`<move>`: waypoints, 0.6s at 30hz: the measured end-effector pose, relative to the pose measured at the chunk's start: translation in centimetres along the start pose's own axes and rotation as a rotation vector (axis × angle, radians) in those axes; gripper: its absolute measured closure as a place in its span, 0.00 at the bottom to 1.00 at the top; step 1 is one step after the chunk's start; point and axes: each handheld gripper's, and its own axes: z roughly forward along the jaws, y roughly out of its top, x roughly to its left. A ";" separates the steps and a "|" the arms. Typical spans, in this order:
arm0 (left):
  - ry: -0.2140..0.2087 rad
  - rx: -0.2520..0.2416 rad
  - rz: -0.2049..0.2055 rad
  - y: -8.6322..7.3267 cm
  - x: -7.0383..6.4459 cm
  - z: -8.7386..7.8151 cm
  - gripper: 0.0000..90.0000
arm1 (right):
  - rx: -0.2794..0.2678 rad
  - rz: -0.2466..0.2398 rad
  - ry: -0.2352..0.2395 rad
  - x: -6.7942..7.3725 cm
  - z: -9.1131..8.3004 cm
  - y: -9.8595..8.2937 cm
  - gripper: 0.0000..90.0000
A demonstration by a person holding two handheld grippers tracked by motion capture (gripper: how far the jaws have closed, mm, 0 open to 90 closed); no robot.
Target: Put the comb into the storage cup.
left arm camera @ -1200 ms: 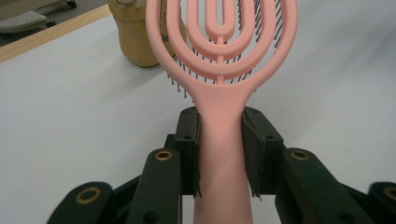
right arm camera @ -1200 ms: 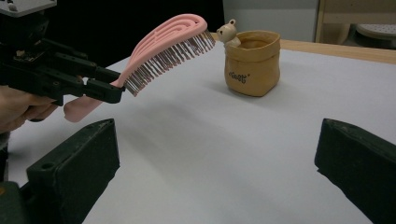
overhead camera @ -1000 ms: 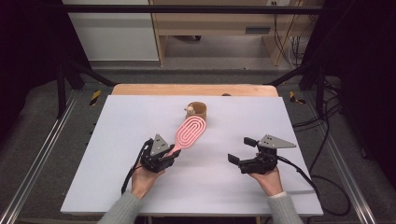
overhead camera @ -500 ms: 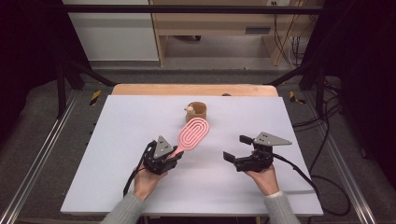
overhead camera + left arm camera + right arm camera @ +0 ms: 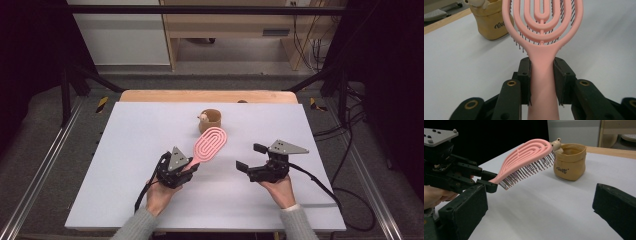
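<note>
A pink vented hairbrush [image 5: 209, 144] [image 5: 544, 30] [image 5: 524, 160] is held above the white table, bristles down, its head raised toward a small tan pouch [image 5: 211, 119] [image 5: 490, 23] [image 5: 570, 161]. My left gripper [image 5: 191, 166] [image 5: 541, 80] is shut on the brush's handle, one jaw on each side. My right gripper [image 5: 250, 157] [image 5: 539, 205] stands open to the right of the brush with nothing between its jaws. A small beige figure [image 5: 202, 117] [image 5: 556, 144] peeks over the pouch's rim.
The white table board [image 5: 125, 150] has a wooden strip [image 5: 210, 96] along its far edge. Cables [image 5: 320, 182] trail from the right gripper across the table's right side. Dark metal frame legs [image 5: 70, 95] and a wooden shelf unit [image 5: 240, 27] stand beyond the table.
My left gripper has drawn the brush slightly nearer and to the left. The right gripper has shifted a little to the left, toward the brush, still open.
</note>
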 end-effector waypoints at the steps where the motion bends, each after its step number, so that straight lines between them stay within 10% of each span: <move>1: 0.002 -0.004 0.000 0.1 -0.1 0.0 0.77 | 0.000 0.000 0.001 0.0 0.0 0.0 0.01; 18: 0.017 -0.049 -0.025 1.0 -0.3 -0.9 0.77 | -0.030 0.005 0.003 0.7 0.7 1.5 0.01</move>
